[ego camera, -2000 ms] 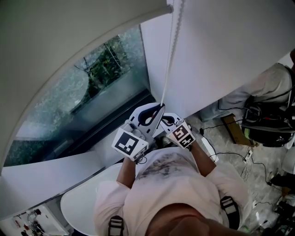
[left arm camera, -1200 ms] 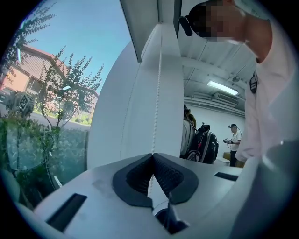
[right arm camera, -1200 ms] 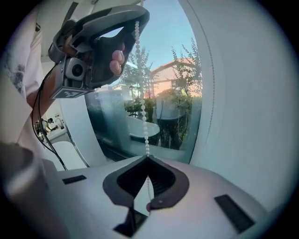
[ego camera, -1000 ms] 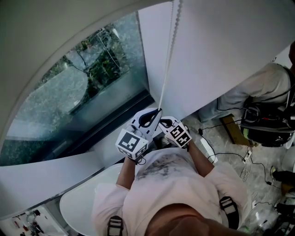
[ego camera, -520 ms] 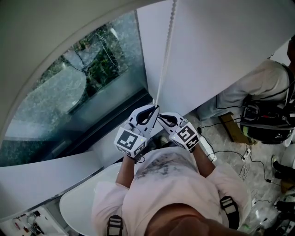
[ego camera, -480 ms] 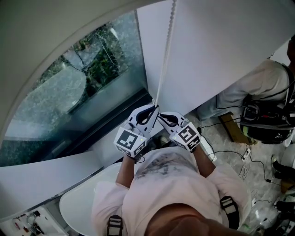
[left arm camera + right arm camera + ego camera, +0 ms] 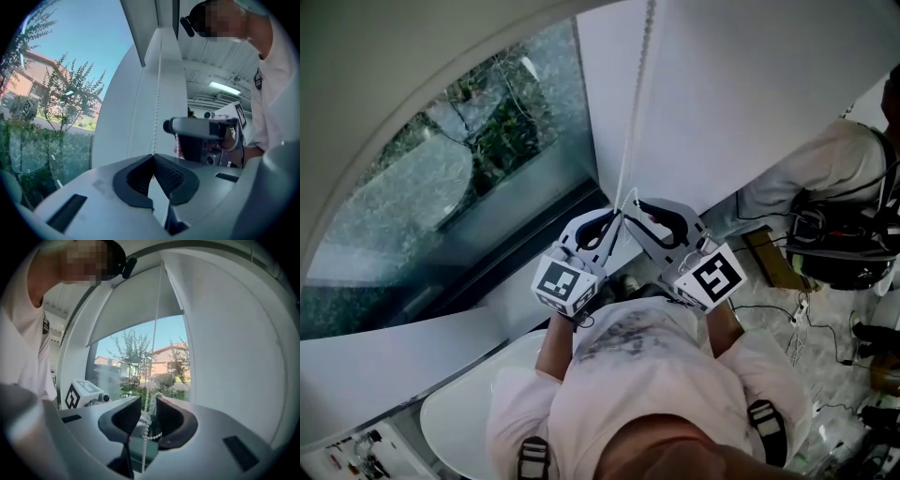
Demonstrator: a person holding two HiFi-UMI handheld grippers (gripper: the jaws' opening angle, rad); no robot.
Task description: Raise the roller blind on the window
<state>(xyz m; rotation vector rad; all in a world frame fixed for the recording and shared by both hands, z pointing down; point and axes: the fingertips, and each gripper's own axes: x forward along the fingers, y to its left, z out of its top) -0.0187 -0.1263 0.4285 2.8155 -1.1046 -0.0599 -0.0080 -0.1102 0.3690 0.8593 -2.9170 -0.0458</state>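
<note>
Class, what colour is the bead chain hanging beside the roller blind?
White. The bead chain shows best in the right gripper view.

No words, numbers or brand names can be read anywhere. The only signs are black-and-white square marker patterns. One stands on the cube (image 7: 564, 284) of the left hand-held gripper (image 7: 616, 217), and that cube also shows in the right gripper view. Another stands on the cube (image 7: 713, 277) of the right hand-held gripper (image 7: 636, 206). A faint checkered square (image 7: 29, 108) shows at the window pane; what it stands on cannot be told. The dark print (image 7: 623, 339) on the person's shirt is too blurred to read.
</note>
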